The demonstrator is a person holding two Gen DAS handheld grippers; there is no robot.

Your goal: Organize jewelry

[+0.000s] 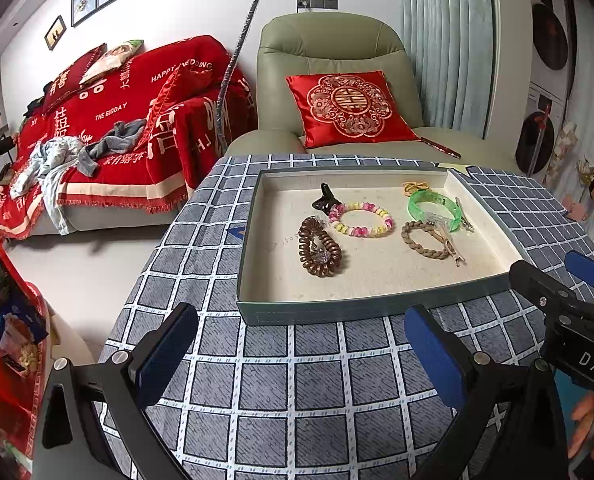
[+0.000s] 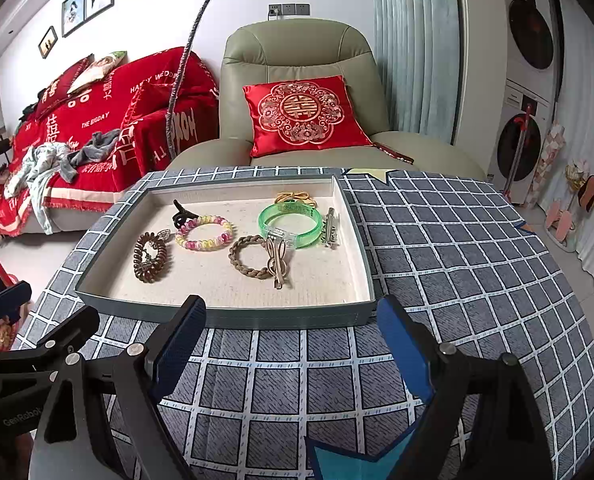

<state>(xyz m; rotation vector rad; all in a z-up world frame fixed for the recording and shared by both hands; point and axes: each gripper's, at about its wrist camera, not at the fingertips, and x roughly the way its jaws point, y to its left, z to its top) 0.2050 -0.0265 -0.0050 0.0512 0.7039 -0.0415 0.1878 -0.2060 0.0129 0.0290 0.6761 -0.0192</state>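
A shallow grey-green tray (image 1: pixel 309 314) (image 2: pixel 225 316) with a cream lining sits on the checked tablecloth. In it lie a brown coil bracelet (image 1: pixel 320 248) (image 2: pixel 149 261), a pink and yellow bead bracelet (image 1: pixel 363 219) (image 2: pixel 204 233), a green bangle (image 1: pixel 434 205) (image 2: pixel 291 222), a braided brown band (image 1: pixel 423 239) (image 2: pixel 253 258), a black claw clip (image 1: pixel 328 197) (image 2: pixel 183 211), metal hair clips (image 1: pixel 464 216) (image 2: pixel 329 228) and a gold piece (image 1: pixel 416 187) (image 2: pixel 295 197). My left gripper (image 1: pixel 303 354) is open and empty in front of the tray. My right gripper (image 2: pixel 293 354) is open and empty, also in front of it.
The table is covered by a blue-grey checked cloth (image 1: pixel 297 392) (image 2: pixel 457 264). A green armchair (image 1: pixel 333 52) with a red cushion (image 1: pixel 349 108) stands behind it, a red-covered sofa (image 1: pixel 117 132) to the left. A black stand pole (image 1: pixel 237 52) rises at the table's far edge.
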